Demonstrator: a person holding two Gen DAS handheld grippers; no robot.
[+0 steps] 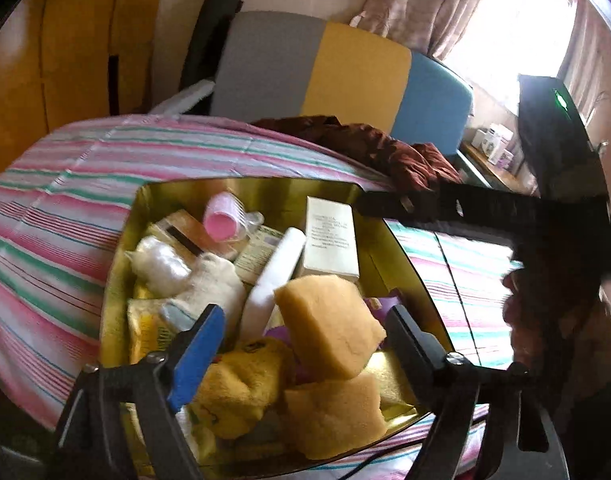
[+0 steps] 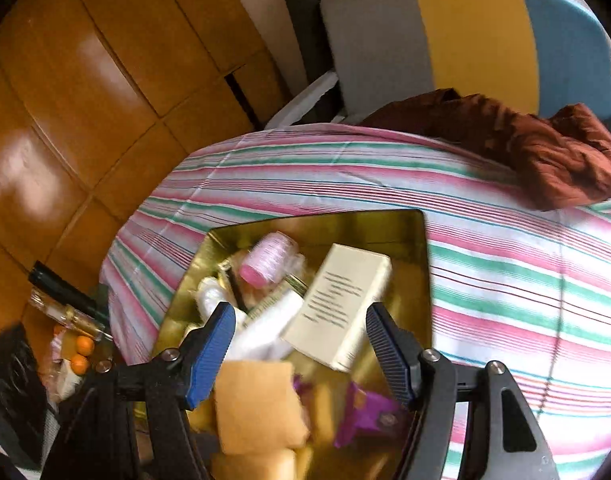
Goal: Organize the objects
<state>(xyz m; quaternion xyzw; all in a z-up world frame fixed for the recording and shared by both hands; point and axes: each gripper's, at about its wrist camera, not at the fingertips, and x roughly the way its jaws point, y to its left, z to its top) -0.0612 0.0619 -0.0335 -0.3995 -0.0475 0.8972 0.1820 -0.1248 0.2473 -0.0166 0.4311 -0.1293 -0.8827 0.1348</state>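
Note:
A gold tin box sits on the striped bedspread, full of small items: yellow sponges, a cream carton, a pink roller, a white block, white fluff and a yellow plush. My left gripper is open above the near end of the box, around the top sponge without pressing it. My right gripper is open over the same box, above the carton and a sponge. It also shows in the left wrist view as a dark bar.
The striped bedspread covers the bed. A rust-brown cloth lies at its far edge before a grey, yellow and blue headboard. A wooden wardrobe stands left. Bottles and orange balls lie beside the bed.

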